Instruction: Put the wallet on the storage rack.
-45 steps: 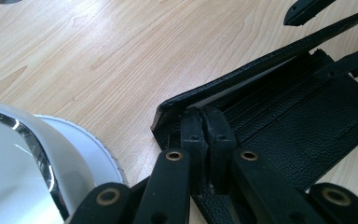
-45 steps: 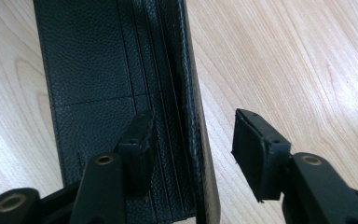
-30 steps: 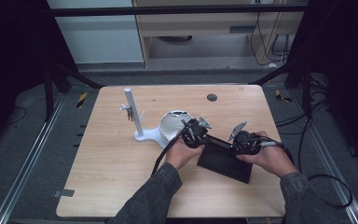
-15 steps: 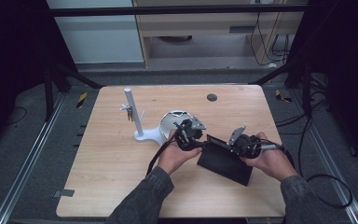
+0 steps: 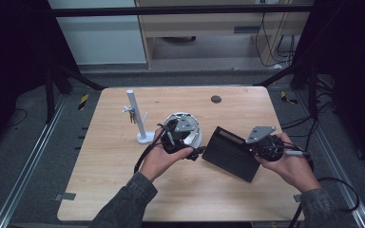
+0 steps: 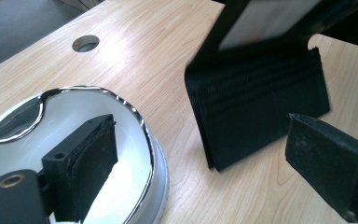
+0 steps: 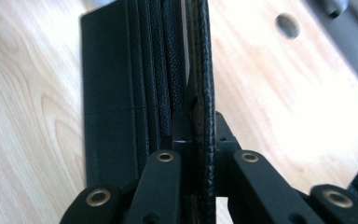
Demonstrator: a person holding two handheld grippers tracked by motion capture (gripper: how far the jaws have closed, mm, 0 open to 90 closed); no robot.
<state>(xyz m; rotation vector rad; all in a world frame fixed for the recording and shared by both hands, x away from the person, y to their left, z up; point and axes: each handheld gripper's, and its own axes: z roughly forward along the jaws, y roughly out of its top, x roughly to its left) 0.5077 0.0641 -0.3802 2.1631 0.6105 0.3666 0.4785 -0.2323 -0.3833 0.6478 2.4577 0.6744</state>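
Now, at the left of the high view, a white stand (image 5: pixel 135 116) rises from the desk (image 5: pixel 104 190), untouched. Just right of it the left tool (image 5: pixel 179 135) hovers over a white chrome-rimmed dish (image 5: pixel 195 135). Half a second ago it sat closer to the black wallet (image 5: pixel 233 153); it has since pulled off toward frame left. Its jaws have just been opening and now stand spread with nothing between them. In the left gripper view one pad (image 6: pixel 91 163) hangs over the dish (image 6: pixel 135 140) and the other at lower right, with the wallet (image 6: pixel 256 112) beyond them, apart from both.

Centre-right of the high view, the wallet is tilted up off the desk, far end raised, held at its right end by the right tool (image 5: pixel 261 142). The right gripper view looks along the wallet (image 7: pixel 144 79) edge-on: card pockets at left, leather cover at right, jaws pressed together on the cover edge.

So the hold has passed from two tools to one: left released, right alone carries the wallet. Likely next is opening or repositioning it. One risk is that the single edge pinch lets it swing or slip.
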